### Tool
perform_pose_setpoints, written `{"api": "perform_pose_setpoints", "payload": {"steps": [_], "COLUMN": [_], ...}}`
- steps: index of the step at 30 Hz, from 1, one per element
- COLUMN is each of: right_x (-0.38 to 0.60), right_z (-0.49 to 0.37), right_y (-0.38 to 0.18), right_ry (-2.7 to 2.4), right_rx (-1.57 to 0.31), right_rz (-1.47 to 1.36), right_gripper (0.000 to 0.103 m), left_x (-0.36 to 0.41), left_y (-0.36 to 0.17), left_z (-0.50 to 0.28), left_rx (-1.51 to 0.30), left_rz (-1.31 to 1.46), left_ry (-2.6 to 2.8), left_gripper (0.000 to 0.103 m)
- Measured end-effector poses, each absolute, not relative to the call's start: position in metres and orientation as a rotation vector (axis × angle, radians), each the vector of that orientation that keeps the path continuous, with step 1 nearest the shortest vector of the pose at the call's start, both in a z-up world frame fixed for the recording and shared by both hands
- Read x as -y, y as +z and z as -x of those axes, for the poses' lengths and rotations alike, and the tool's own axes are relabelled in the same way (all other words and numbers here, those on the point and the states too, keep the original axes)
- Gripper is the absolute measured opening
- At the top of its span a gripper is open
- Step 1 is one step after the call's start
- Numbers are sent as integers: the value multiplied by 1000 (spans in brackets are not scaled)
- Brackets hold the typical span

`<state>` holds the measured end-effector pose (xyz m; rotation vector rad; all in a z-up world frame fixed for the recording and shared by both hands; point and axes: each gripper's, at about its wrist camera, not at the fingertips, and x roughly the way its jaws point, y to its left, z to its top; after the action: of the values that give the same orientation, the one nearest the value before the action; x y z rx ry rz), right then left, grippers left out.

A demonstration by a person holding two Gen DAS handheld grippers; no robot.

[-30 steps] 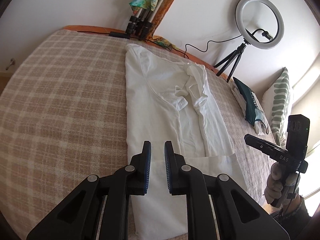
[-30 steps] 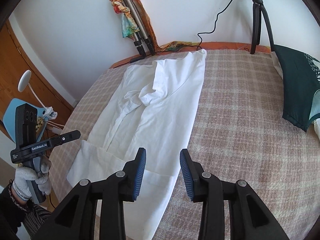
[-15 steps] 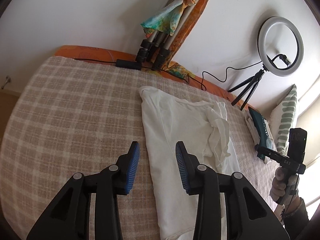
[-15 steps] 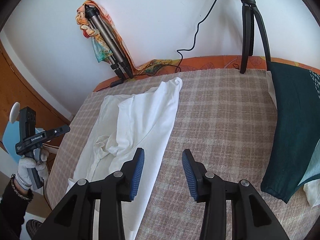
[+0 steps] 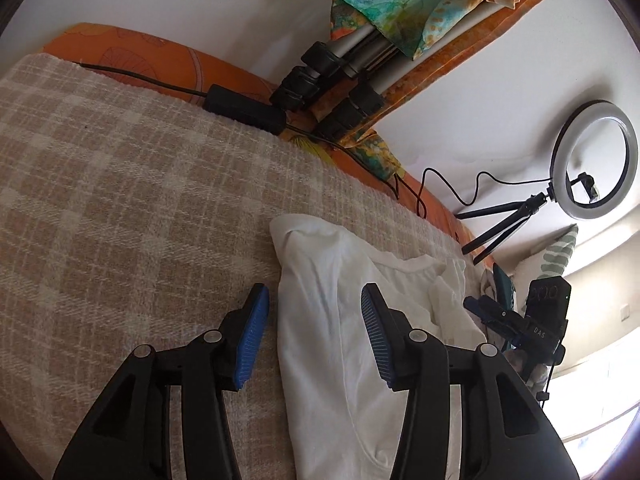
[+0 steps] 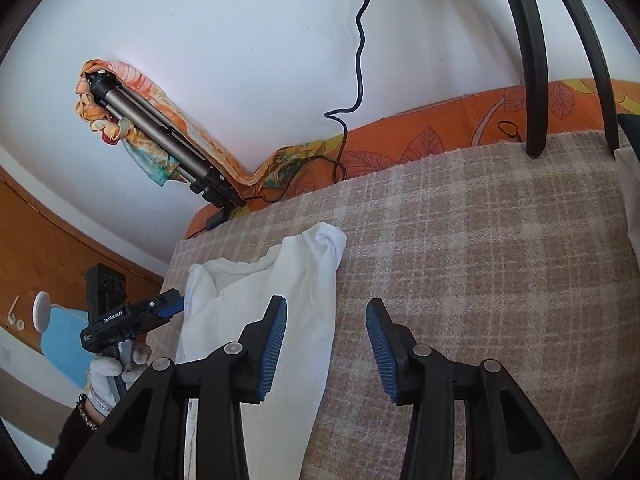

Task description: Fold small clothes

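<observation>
A white shirt (image 5: 332,320) lies lengthwise on the checked beige blanket (image 5: 120,220), its far corners near the wall. My left gripper (image 5: 314,300) hovers over the shirt's left edge. Its jaws are opening, and the cloth lies below the gap with neither pad pressing on it. In the right wrist view the shirt (image 6: 296,280) runs down the left, and my right gripper (image 6: 326,308) stands open above its right edge, nothing pinched. Each view also catches the other gripper at the far side of the shirt: right gripper (image 5: 474,306), left gripper (image 6: 174,307) in a gloved hand (image 6: 106,376).
A folded tripod wrapped in a colourful scarf (image 5: 352,60) leans on the wall behind the bed. A black power adapter (image 5: 244,110) and cable lie at the blanket's far edge. A ring light on a small tripod (image 5: 592,160) and pillows (image 5: 556,260) stand to the right.
Both grippers have travelled along the shirt from its folded near end to the far end by the wall. The left jaws went from nearly shut to wide apart. The right widened slightly.
</observation>
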<state>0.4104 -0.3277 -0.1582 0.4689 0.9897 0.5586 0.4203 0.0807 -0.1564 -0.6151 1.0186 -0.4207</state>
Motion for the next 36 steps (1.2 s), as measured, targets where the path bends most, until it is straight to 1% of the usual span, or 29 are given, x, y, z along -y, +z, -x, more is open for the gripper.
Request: {"api": "perform_pose_setpoints", "payload": {"steps": [3, 8, 9, 11, 15, 16, 17, 18, 19, 20, 22, 27, 36], "right_x": [323, 317, 316, 316, 313, 312, 310, 308, 305, 303, 300, 298, 304], "right_z": [-423, -434, -436, -442, -452, -454, -455, -457, -458, -459, -459, -450, -409], "right_y": [-165, -171, -171, -172, -173, -173, -173, -174, -176, -176, -175, -158, -105], "right_ry": [574, 597, 598, 600, 614, 609, 603, 610, 621, 622, 618, 632, 646], "right_rx": [-1000, -1005, -1004, -1005, -1005, -1005, -1007, -1017, -1030, -1035, -1030, -976, -898], "right_rz": [-474, -466, -467, -472, -485, -475, -463, -457, -458, -453, -442, -444, -400], "right_gripper": [45, 45, 45, 45, 44, 39, 30, 26, 17, 11, 7, 5, 4], "left_x": [-79, -67, -64, -60, -63, -63, -63, -63, -63, -62, -61, -62, -58], "left_y": [-159, -156, -155, -157, -162, -161, -160, -160, -159, -158, -154, -138, -92], "left_z": [-430, -442, -442, -445, -448, -448, -447, -447, -447, -446, -445, -437, -398], "left_rx": [-988, -960, -951, -958, -961, -955, -949, -946, -945, -944, -936, -904, -844], "left_rz": [664, 626, 602, 569, 574, 565, 561, 557, 552, 544, 535, 535, 511], "left_ry": [-460, -514, -511, -506, -487, -477, -474, -473, -472, -470, -471, -483, -521], "left_gripper": [46, 43, 40, 23, 11, 9, 8, 7, 7, 7, 7, 6, 6]}}
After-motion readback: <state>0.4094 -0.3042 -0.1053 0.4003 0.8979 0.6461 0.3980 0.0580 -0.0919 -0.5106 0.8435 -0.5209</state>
